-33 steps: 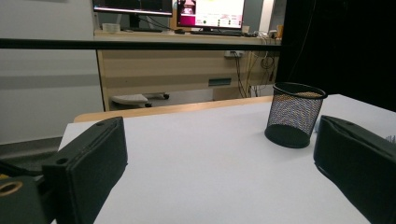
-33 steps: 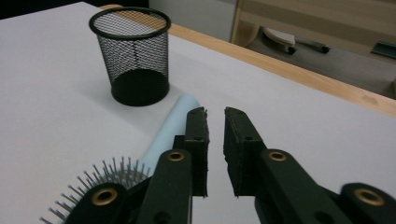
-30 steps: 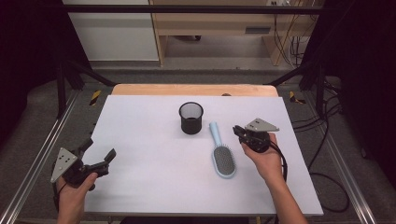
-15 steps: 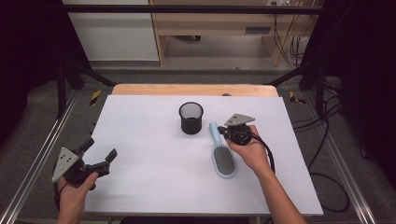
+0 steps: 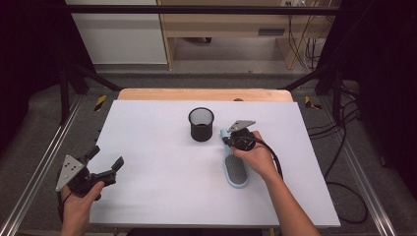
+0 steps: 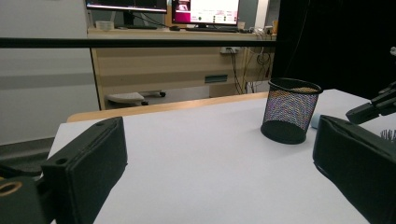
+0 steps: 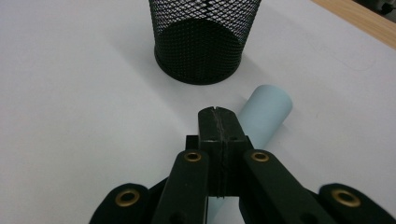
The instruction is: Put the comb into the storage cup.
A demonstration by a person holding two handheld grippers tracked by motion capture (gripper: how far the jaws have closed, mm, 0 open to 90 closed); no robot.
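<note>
Your right gripper (image 5: 230, 139) sits over the handle end of the pale blue plastic hairbrush (image 5: 235, 169), which lies on the white table top (image 5: 157, 147) with its handle toward twelve o'clock and its oval bristle head toward six. From above, your hand (image 5: 255, 156) and the grey plate cover the handle, so the high view cannot tell you how the jaws stand. The right gripper view settles that: the two black jaws are pressed flat together with nothing between them, and the round blue handle (image 7: 266, 112) runs under them, its blunt end showing at about two o'clock of the tips. Whether the jaws touch the handle I cannot tell.

The black wire-mesh cup (image 5: 201, 124) stands upright just beside the handle end, at about ten o'clock of your right gripper in the high view. In the right gripper view the cup (image 7: 201, 37) rises at twelve o'clock, close ahead of the closed tips.

Your left gripper (image 5: 104, 162) rests near the table's edge at about eight o'clock, well apart from brush and cup. Its jaws stand wide apart and empty. The left gripper view adds what the overhead camera cannot: the mesh cup (image 6: 289, 109) seen side-on, upright and see-through, with a sliver of the brush's blue handle (image 6: 315, 120) beside its foot.
</note>
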